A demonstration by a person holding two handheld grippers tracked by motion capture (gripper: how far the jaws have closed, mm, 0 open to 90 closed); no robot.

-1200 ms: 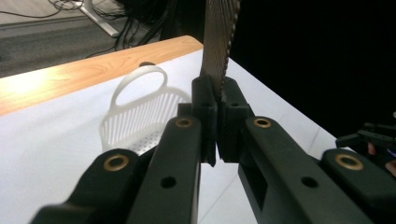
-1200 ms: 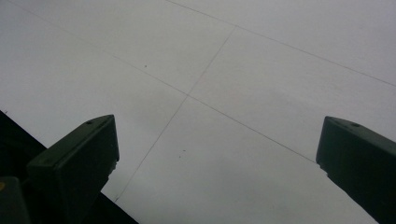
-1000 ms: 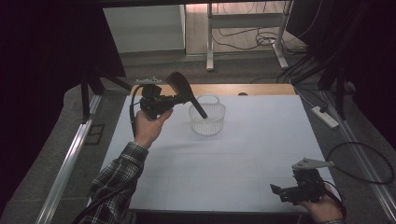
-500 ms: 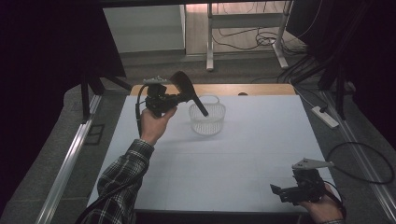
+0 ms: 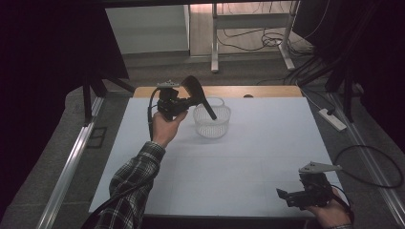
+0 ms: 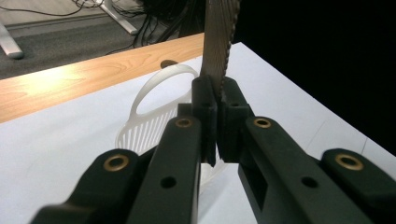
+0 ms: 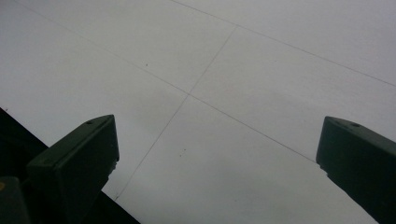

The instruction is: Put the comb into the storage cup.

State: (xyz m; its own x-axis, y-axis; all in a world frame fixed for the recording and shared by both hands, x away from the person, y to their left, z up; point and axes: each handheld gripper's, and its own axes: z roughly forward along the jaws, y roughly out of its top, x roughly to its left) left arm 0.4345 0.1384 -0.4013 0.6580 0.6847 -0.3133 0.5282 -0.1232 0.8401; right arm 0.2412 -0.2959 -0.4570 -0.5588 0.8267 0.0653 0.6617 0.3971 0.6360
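High view, near edge: right gripper (image 5: 286, 194), jaws wide with nothing between them, parked low over the white table (image 5: 267, 157), out of the way.
Mid-left: left gripper (image 5: 187, 101), clamped on a dark spatula (image 5: 200, 97) by its blade end.
Spatula handle: slants down into the basket (image 5: 212, 123), apparently for dropping in.
Basket: clear, upright, near the far edge.

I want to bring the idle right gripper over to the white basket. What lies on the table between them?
Nothing: in the high view the white table sheet lies bare between the right gripper and the basket.
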